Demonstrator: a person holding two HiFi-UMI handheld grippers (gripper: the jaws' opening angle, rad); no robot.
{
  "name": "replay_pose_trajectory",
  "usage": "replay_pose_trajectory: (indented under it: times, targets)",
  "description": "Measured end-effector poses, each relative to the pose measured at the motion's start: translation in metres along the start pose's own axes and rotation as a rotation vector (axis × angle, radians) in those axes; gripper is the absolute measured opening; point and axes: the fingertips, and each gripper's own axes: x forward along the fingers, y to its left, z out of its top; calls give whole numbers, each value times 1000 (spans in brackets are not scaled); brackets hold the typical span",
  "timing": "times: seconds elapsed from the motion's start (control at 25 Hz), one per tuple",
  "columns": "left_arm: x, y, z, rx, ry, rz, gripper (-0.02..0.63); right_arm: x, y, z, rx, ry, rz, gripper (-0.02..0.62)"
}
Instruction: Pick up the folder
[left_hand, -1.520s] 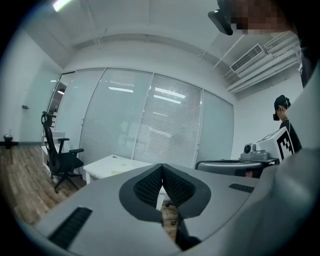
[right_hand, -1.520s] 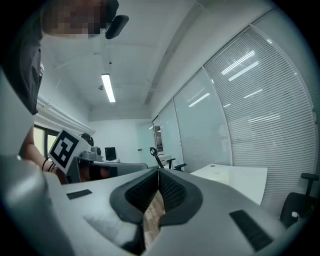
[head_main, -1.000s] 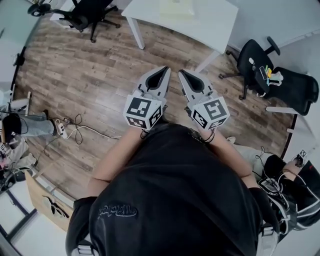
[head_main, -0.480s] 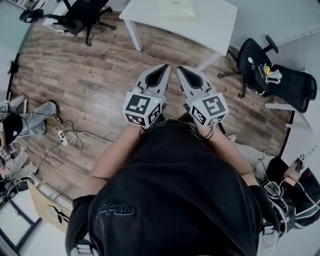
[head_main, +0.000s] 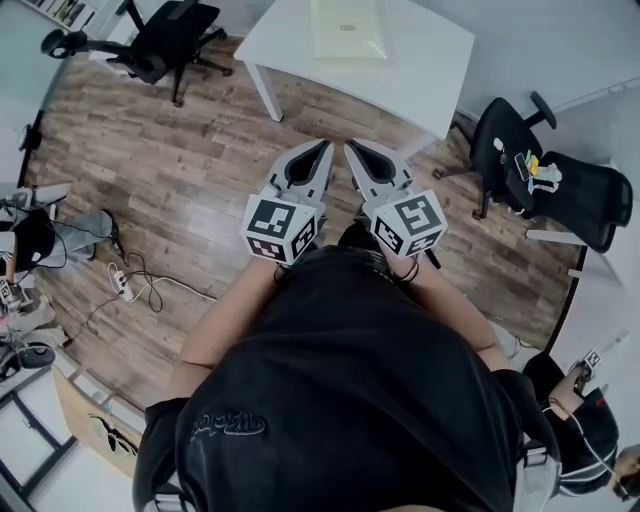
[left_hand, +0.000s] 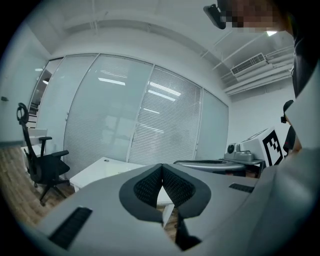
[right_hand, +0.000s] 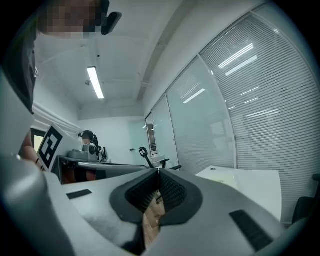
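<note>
The left gripper (head_main: 326, 146) and right gripper (head_main: 349, 147) have come closer to the white counter (head_main: 425, 65), where the pale yellow folder (head_main: 348, 28) lies flat, well ahead of them. Both pairs of fingers are pressed together and empty; I think they must open before any grasp.

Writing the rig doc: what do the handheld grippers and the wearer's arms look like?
Left gripper and right gripper: grey tapered shells, black dimpled pads, each with a white cube of black square markers. Black short-sleeved top; no gripper cables visible.
</note>
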Motion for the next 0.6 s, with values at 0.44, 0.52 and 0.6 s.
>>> replay_pose_trajectory:
  times: [0.44, 0.52, 0.6]
  targets:
    - [97, 7, 25, -37, -49, 104, 14, 18, -100, 31, -42, -10, 87, 21]
    - [114, 1, 28, -43, -55, 104, 14, 16, -117, 36, -52, -15, 97, 23]
    - [131, -4, 30, -41, -58, 110, 14, 16, -135, 39, -53, -19, 109, 21]
